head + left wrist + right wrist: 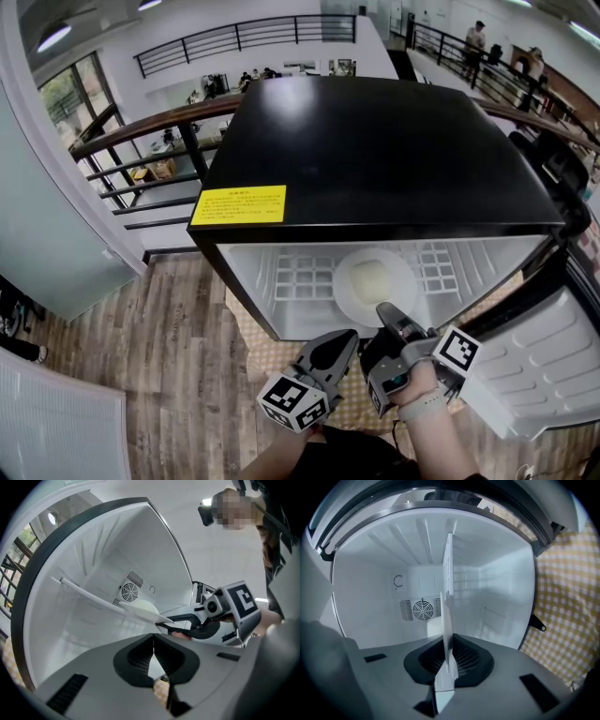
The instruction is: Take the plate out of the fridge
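Left tool (347, 339) pressed together, empty. Right tool (447, 665) pinches plate (343, 283) rim only; plate may tip, slip leaving fridge (375, 159).

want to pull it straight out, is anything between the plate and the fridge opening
Nothing visible. The right gripper clamps the plate by its rim, the door stands open, and the shut left gripper sits beside it, outside the fridge.

A yellow label (238, 205) on top of the black fridge (375, 159) carries red print (too small to read); cubes on the left gripper (345, 337) and right gripper (385, 310) show only black-and-white square markers
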`<state>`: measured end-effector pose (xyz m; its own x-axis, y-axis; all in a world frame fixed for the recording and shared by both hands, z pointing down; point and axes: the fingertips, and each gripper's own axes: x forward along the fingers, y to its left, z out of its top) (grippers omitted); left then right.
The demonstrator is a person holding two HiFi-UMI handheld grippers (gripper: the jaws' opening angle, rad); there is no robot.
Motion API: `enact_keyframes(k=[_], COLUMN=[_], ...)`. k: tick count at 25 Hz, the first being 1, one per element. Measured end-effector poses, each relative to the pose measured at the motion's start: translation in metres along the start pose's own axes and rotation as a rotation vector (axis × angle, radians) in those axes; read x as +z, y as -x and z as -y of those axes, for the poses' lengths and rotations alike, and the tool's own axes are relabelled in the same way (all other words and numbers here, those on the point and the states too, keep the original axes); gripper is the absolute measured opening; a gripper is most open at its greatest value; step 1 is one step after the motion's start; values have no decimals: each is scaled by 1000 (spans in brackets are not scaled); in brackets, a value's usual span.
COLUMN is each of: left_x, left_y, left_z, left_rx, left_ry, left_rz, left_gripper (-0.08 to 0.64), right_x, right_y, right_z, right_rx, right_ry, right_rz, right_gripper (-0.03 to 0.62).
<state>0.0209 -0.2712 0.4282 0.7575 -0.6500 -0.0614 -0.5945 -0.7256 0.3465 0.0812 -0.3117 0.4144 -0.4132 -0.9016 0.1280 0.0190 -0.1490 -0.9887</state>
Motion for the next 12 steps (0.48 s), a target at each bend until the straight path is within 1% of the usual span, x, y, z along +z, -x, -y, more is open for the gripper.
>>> enact_keyframes(k=[6, 12], left_x=[-1, -3], left_y=[-1, 0], left_z=[2, -1], left_rx=[-3, -1], left_ry=[5, 6], left_rz=[-2, -6], left_gripper=[9, 9], right_x=[0, 4], right_y=[1, -10], right_z=[1, 1], right_rx=[-3, 6], right_ry=[41, 15], right_rz=[-28, -32], right_gripper=[52, 52])
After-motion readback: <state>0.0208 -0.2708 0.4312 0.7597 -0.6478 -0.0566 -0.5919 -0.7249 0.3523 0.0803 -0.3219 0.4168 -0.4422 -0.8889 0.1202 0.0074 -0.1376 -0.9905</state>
